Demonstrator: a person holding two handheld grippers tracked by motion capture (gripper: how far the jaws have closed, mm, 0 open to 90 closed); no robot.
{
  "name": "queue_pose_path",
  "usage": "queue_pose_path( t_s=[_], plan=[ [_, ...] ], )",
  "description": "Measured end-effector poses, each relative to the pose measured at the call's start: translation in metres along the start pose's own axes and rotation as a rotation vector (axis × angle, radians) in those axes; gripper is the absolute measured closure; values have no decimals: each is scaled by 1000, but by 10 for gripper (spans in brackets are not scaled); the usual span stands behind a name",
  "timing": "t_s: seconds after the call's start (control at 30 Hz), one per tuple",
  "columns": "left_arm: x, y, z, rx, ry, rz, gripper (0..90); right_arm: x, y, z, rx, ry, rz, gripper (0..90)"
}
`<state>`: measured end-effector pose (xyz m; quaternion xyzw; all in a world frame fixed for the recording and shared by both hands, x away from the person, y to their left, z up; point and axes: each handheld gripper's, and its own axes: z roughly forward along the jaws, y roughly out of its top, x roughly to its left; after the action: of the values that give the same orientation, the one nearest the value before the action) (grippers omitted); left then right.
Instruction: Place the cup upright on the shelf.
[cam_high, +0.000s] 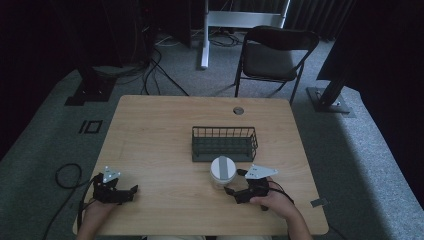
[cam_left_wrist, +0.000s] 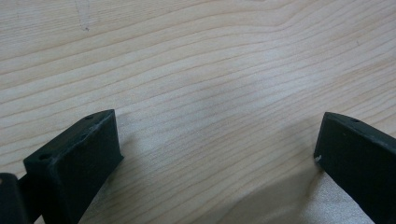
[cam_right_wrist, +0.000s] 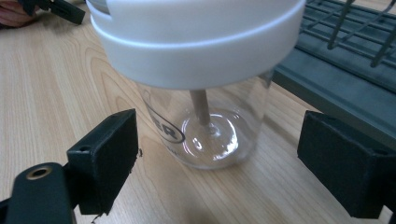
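Right tool (cam_right_wrist: 217, 158): jaws spread wide, one on either side of the jar, neither touching it; in the high view the right tool (cam_high: 234, 191) sits at the near right of the tabletop, held in the person's right hand (cam_high: 274, 201).
Jar (cam_right_wrist: 205, 126): clear, upright, standing on the wood between the open jaws — a broad white lid (cam_right_wrist: 196, 42) caps it, and a thin tan stick stands inside, down to the base. Dark lettering runs on the clear wall, too partial to read.
Jar in the high view: the jar (cam_high: 223, 171) stands right of the tabletop's middle, just to the near side of the basket, with a grey stripe across its white top.
Basket (cam_high: 224, 144): dark wire, rectangular, near the middle of the tabletop; its edge lies just beside the jar, on the far side.
Left tool (cam_left_wrist: 217, 154): jaws wide apart with bare wood between them, gripping nothing; in the high view the left tool (cam_high: 131, 191) rests at the near left, well apart from the jar.
Tabletop (cam_high: 160, 130): light wood grain — a small round port near the far edge.
Beyond: a dark folding chair (cam_high: 272, 55) on grey carpet past the far edge.
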<state>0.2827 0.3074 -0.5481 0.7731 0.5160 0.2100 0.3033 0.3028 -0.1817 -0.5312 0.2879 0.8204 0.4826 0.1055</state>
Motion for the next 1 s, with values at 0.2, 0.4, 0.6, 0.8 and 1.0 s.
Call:
queue_pose_path(
  t_s=[0.2,0.4,0.6,0.8,1.0],
  plan=[
    [0,0,0,0,0,0,5,1,2,3,-28,7,5,121],
    [0,0,0,0,0,1,5,4,5,9,-39,15,0,120],
    [0,0,0,0,0,0,5,6,8,15,-60,11,-6,120],
    [0,0,0,1,0,1,5,7,9,20,-72,22,-6,120],
    [0,0,0,0,0,0,5,7,11,22,-84,17,1,120]
  ],
)
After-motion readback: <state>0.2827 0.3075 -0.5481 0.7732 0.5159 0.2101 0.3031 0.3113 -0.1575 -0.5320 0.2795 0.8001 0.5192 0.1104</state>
